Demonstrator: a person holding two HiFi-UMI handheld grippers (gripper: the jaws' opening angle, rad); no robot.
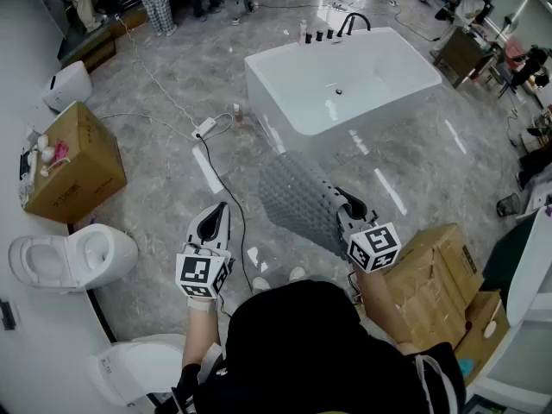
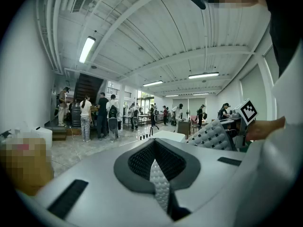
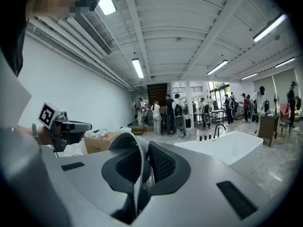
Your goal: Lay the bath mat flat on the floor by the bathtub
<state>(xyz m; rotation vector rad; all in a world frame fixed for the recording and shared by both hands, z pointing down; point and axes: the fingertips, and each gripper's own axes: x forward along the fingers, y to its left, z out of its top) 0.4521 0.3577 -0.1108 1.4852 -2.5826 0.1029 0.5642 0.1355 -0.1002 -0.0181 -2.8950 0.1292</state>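
Evidently the right gripper is clamped on an edge of the grey bath mat, so it hangs above the floor on the bathtub's near side, ready to spread. The left gripper is clenched, empty.

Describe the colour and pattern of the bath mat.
The bath mat is grey with rows of small dark holes; clearest in the head view.

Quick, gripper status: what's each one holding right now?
Left gripper: closed, empty.
Right gripper: closed on the edge of the grey bath mat.
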